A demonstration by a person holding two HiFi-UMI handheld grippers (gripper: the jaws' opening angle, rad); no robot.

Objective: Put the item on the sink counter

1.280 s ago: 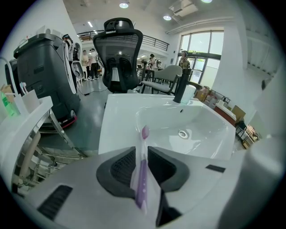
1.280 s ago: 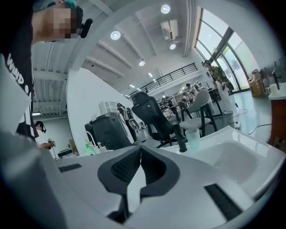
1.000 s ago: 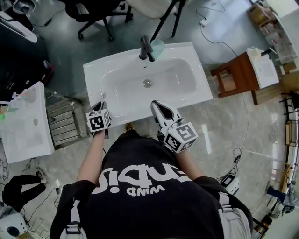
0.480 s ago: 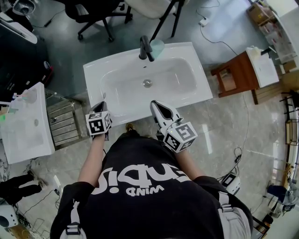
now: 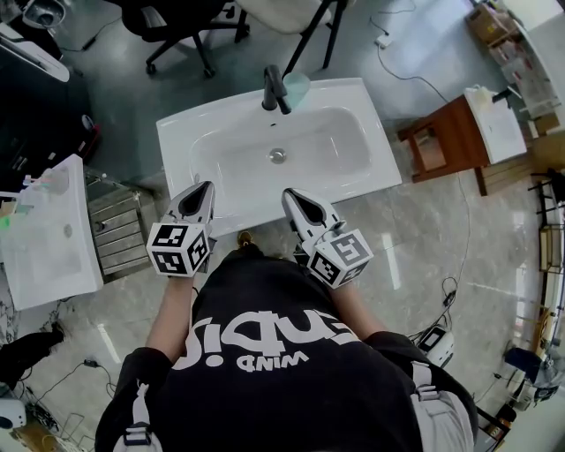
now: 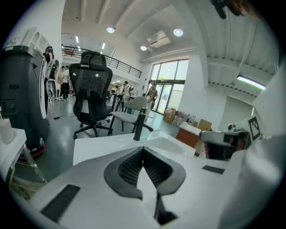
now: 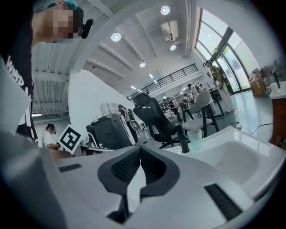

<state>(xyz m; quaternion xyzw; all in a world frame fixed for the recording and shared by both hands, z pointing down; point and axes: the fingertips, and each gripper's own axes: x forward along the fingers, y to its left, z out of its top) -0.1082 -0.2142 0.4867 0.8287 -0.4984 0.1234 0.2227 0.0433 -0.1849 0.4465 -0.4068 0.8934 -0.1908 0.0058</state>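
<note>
left gripper [image 5: 206,187] higher, cup [image 5: 298,86] seemingly apart

**Surroundings, head view.** A black office chair [image 5: 172,18] stood on the dark grey floor [image 5: 115,84] and served as the reference. Just to its right was a white-seated chair [image 5: 282,13] on black legs. To its left and nearer the camera stood a large black machine [image 5: 40,110]. Nearer still lay a separate white basin [image 5: 48,238], with a metal rack [image 5: 124,234] just beside it. Far to the chair's right, a brown wooden stand [image 5: 446,141] bore a white top [image 5: 494,128]. A white cable [image 5: 424,81] trailed across the floor between the chair and the stand. Pale marble tiles [image 5: 415,238] covered the ground nearest the camera.
</note>
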